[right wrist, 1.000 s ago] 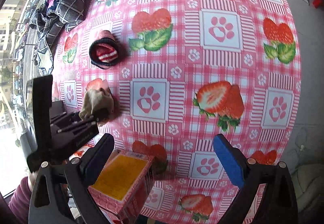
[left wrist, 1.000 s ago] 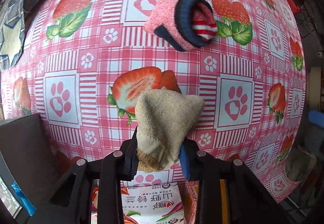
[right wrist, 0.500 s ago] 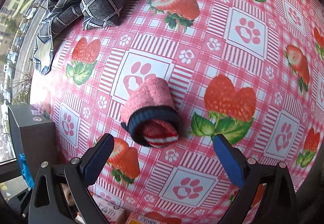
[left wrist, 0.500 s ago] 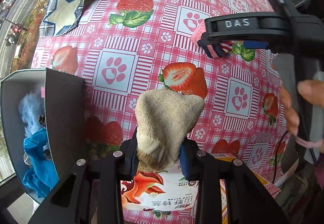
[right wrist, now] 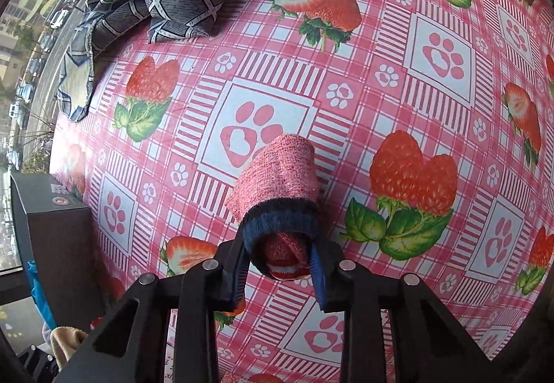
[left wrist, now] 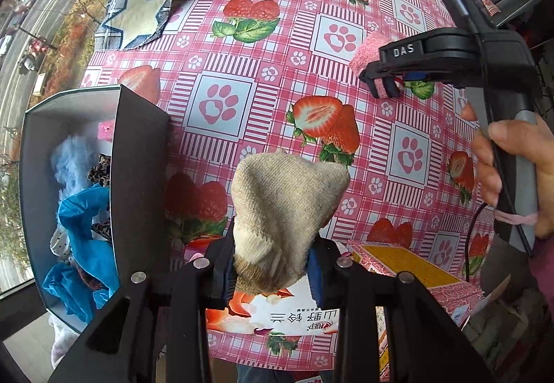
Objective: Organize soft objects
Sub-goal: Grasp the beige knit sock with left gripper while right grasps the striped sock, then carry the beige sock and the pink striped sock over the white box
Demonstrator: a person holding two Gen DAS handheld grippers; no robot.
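now, left gripper (left wrist: 271, 270): jaws squeezed on the tan sock (left wrist: 284, 206), up over the table near the box (left wrist: 69, 196)
right gripper (right wrist: 278, 274): jaws closed around the pink sock roll (right wrist: 280, 189), by its blue cuff, on the tablecloth (right wrist: 432, 126)
feel: both look soft, light, squishy; best to grab the thick middle

Both grippers are matte black frames with round silver screws, their fingers (right wrist: 320, 282) lined with blue pads. The right gripper (left wrist: 384, 85) carries white "DAS" lettering, a green light, a grey handle and black cable. The right hand (left wrist: 512, 171) shows bare skin with a mauve sleeve.
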